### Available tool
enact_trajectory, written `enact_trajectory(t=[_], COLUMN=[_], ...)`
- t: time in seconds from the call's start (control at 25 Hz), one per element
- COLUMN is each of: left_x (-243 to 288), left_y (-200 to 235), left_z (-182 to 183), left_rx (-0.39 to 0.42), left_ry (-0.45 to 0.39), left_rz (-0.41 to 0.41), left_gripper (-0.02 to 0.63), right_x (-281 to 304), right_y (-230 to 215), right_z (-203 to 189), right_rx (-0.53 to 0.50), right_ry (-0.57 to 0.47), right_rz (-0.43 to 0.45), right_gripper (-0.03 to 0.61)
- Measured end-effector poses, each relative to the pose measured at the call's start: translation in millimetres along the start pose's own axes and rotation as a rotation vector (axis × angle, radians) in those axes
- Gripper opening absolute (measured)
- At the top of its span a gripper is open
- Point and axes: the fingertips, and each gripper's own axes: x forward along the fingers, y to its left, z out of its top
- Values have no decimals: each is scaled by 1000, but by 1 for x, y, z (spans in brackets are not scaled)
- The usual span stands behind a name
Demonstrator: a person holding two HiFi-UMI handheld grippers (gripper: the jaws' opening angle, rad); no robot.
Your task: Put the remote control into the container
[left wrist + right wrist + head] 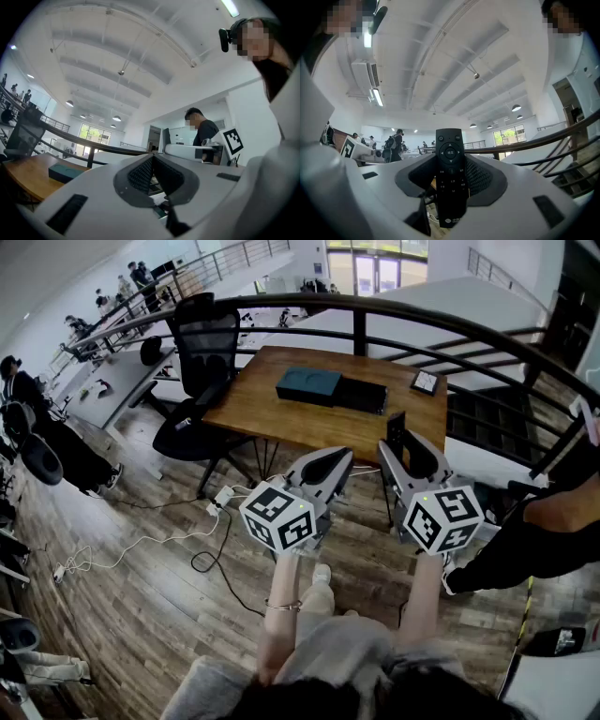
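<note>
A black remote control (451, 173) stands upright between the jaws of my right gripper (451, 157), which is shut on it. In the head view the remote (396, 432) sticks up from the right gripper (401, 454), held in the air short of the wooden table (272, 413). A dark teal container (308, 385) lies on that table with a black box (362, 396) beside it. My left gripper (323, 468) hangs left of the right one, shut and empty. The left gripper view shows its pads (140, 173) meeting and the teal container (65, 171) far off.
A small black square item (425, 382) sits at the table's far right corner. A black office chair (199, 381) stands at the table's left, with cables (202, 540) on the wood floor. A dark railing (394, 320) curves behind. A person's leg (534, 540) is at right.
</note>
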Motion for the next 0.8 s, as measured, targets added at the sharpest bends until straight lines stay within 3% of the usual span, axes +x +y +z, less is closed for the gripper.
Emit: enact_trajectory(t=[0.8], left_x=[6], left_y=[1], left_z=[-6], left_rx=[2], left_ry=[50], left_rz=[21], left_gripper=[3], right_x=[5], right_y=[-2], right_z=[-4], right_rx=[8], right_ry=[14], right_rz=[34], right_gripper=[202])
